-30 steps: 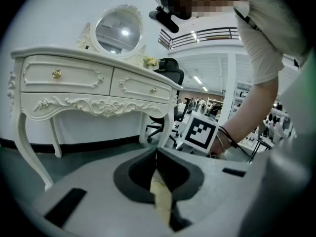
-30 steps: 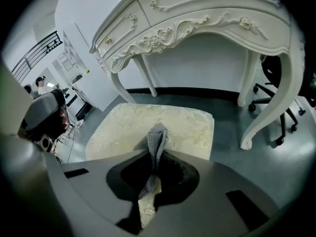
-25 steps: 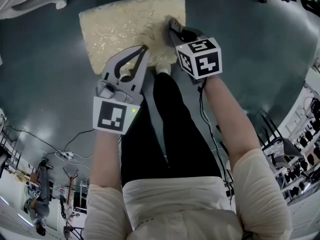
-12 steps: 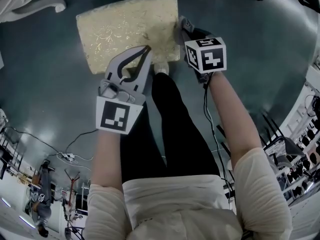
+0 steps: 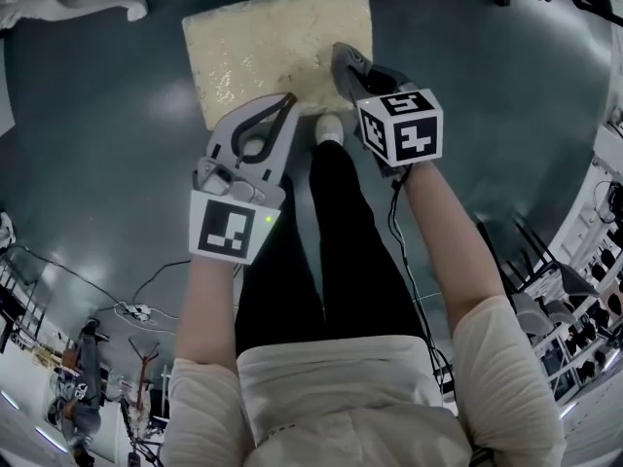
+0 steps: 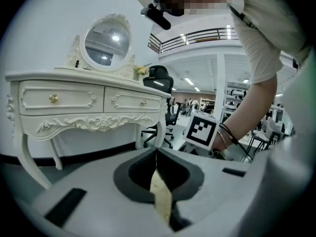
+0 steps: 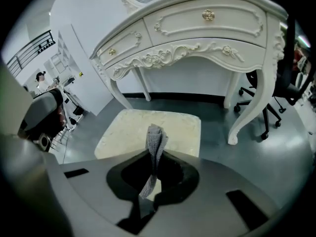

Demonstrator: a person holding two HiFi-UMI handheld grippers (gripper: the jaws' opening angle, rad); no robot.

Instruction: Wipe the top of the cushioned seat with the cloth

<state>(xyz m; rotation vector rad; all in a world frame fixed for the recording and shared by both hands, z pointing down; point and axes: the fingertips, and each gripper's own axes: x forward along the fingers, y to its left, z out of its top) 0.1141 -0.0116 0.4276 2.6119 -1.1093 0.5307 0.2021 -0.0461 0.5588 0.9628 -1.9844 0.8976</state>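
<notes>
The cushioned seat (image 5: 263, 47) is a cream, patterned square on the dark floor, at the top centre of the head view. My right gripper (image 5: 340, 54) hovers over its near right part, shut on a grey knitted cloth (image 7: 155, 142). In the right gripper view the cloth stands up between the jaws of the right gripper (image 7: 153, 154), with the seat (image 7: 123, 132) below and ahead. My left gripper (image 5: 288, 99) is shut and empty at the seat's near edge. In its own view the left gripper (image 6: 157, 156) shows only a cream sliver of seat (image 6: 161, 199) behind its jaws.
A white carved dressing table (image 7: 197, 28) stands behind the seat, with its legs (image 5: 92, 6) at the head view's top corners. A black office chair (image 7: 296, 78) is to the right. The person's shoe (image 5: 329, 127) touches the seat's near edge. Cables (image 5: 136, 305) lie on the floor at left.
The right gripper and its cloth swung out past the seat's right edge, then came back over the near right part. The left gripper has hardly moved.
</notes>
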